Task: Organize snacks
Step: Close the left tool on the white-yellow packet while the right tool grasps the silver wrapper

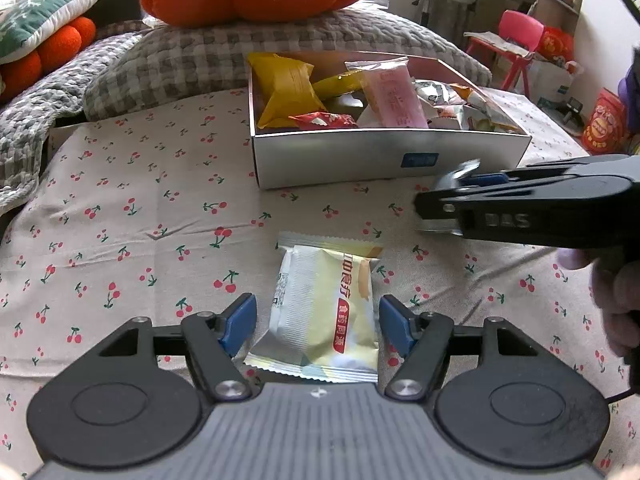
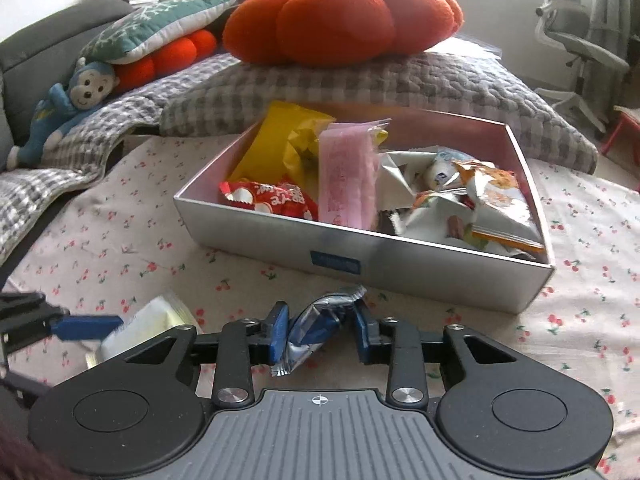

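Observation:
A silver box (image 1: 360,152) holding several snack packets sits on the cherry-print cloth; it also shows in the right wrist view (image 2: 280,236). A pale yellow and white snack packet (image 1: 324,312) lies flat between the blue pads of my open left gripper (image 1: 318,324), which does not grip it; its corner shows in the right wrist view (image 2: 156,320). My right gripper (image 2: 320,332) is shut on a small blue and silver snack packet (image 2: 316,328), in front of the box. It shows from the side in the left wrist view (image 1: 452,196).
A grey checked quilt (image 1: 240,48) with an orange pumpkin cushion (image 2: 344,16) lies behind the box. A blue monkey toy (image 2: 68,100) and a green pillow (image 2: 160,28) are at the far left. A pink chair (image 1: 516,36) stands at the far right.

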The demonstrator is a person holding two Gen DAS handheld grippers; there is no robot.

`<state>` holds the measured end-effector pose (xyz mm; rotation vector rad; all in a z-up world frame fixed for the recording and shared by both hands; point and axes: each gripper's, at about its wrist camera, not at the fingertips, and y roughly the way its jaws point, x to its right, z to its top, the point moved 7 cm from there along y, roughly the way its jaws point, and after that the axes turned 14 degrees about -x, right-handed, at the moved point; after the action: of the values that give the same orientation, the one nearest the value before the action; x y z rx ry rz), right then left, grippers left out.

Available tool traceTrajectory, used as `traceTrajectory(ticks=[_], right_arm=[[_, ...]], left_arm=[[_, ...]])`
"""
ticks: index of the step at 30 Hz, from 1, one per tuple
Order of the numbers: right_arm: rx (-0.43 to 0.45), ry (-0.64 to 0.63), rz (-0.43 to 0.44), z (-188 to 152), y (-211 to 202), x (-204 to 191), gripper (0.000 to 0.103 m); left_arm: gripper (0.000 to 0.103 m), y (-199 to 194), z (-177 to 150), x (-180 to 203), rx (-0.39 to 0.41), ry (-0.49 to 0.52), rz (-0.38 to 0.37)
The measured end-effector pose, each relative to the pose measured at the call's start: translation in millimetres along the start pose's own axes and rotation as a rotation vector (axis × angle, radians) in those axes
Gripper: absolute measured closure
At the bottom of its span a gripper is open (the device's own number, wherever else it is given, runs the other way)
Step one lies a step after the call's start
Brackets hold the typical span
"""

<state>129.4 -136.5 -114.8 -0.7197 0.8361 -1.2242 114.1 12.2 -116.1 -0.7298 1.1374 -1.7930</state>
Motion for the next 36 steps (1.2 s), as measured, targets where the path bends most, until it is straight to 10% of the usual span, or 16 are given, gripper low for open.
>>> traceTrajectory(ticks=[8,14,20,36], right_arm=[[-0.037,-0.065,0.022,-24,-16,23,0.079],[-0.039,-0.1,0.005,-43,-27,38,0.041],[-0.043,-0.133,-0.045,-50,-30,38,0.033],[-0.026,-0.071,-0.049,-36,-17,30,0.029]], left_arm=[[0.032,-3,-10,2,0.046,0.047,-0.029],[0.024,-4,-18,11,0.067,0.097,-0.031],[0.023,-3,-18,13,0.077,0.071,-0.035],[0.037,-4,-12,9,0.104,-0.031,-0.001]])
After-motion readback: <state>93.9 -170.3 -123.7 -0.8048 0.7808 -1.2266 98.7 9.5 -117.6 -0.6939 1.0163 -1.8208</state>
